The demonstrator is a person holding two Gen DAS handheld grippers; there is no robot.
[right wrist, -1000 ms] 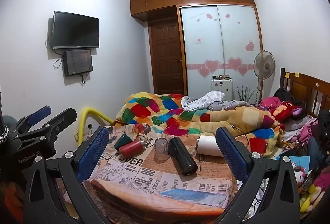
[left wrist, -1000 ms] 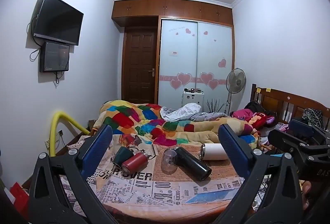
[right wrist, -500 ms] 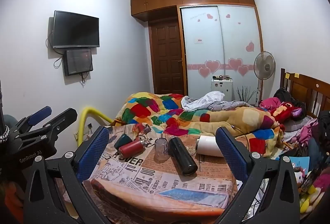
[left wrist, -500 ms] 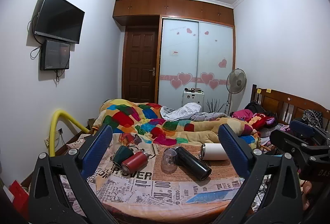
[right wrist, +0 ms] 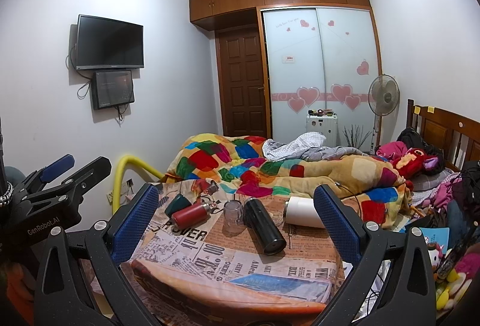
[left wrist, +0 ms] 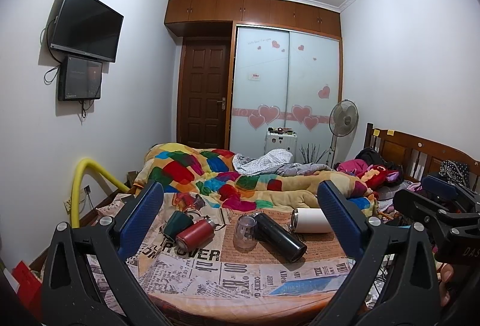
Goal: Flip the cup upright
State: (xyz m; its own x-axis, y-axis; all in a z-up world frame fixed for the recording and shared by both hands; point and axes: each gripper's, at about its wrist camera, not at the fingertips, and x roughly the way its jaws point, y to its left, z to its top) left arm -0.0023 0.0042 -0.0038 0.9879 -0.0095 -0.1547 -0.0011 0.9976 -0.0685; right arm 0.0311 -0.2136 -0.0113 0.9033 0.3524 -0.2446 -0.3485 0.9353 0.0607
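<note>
Left wrist view: both hand-held grippers (left wrist: pixel 240 216) (right wrist: pixel 235 215) are held spread and empty, short of the table (left wrist: pixel 210 275). The approach is judged unfinished; the clear cup (left wrist: pixel 245 232), mouth down beside the black flask (left wrist: pixel 279 233), must be reached next.

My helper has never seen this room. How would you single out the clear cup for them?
On the newspaper-print cloth, five vessels sit in a row. The clear cup stands mouth-down between the red bottle and the black flask; it alone is see-through.
</note>
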